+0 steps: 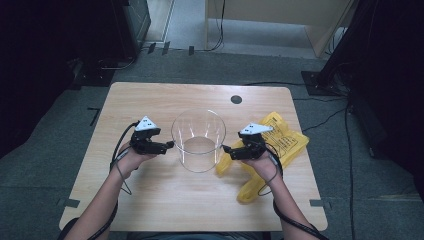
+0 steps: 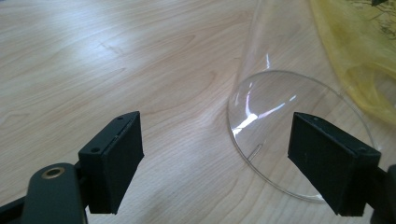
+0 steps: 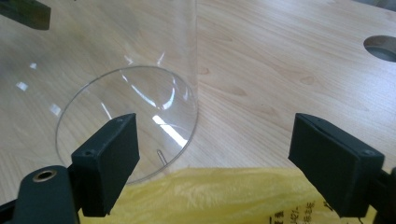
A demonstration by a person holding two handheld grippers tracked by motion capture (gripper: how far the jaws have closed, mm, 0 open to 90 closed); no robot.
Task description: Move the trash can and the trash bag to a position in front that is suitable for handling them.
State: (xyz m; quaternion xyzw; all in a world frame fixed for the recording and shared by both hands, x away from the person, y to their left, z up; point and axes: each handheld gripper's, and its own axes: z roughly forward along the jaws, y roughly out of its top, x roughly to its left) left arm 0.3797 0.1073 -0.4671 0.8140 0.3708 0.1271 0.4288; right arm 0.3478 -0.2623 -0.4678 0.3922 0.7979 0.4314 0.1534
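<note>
Both grippers, left (image 1: 169, 145) and right (image 1: 226, 148), hold their jaws wide apart, gripping nothing. Between them stands an upright clear plastic cylinder (image 1: 199, 140); beneath the right one lies a crumpled yellow plastic bag (image 1: 285, 142), partly hidden.

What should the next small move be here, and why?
Probably lower the right gripper onto the yellow bag and close on it. Both grippers are open and hold nothing; the bag lies flat beside the clear container, directly under that gripper, while the left gripper hovers on the opposite side.
</note>
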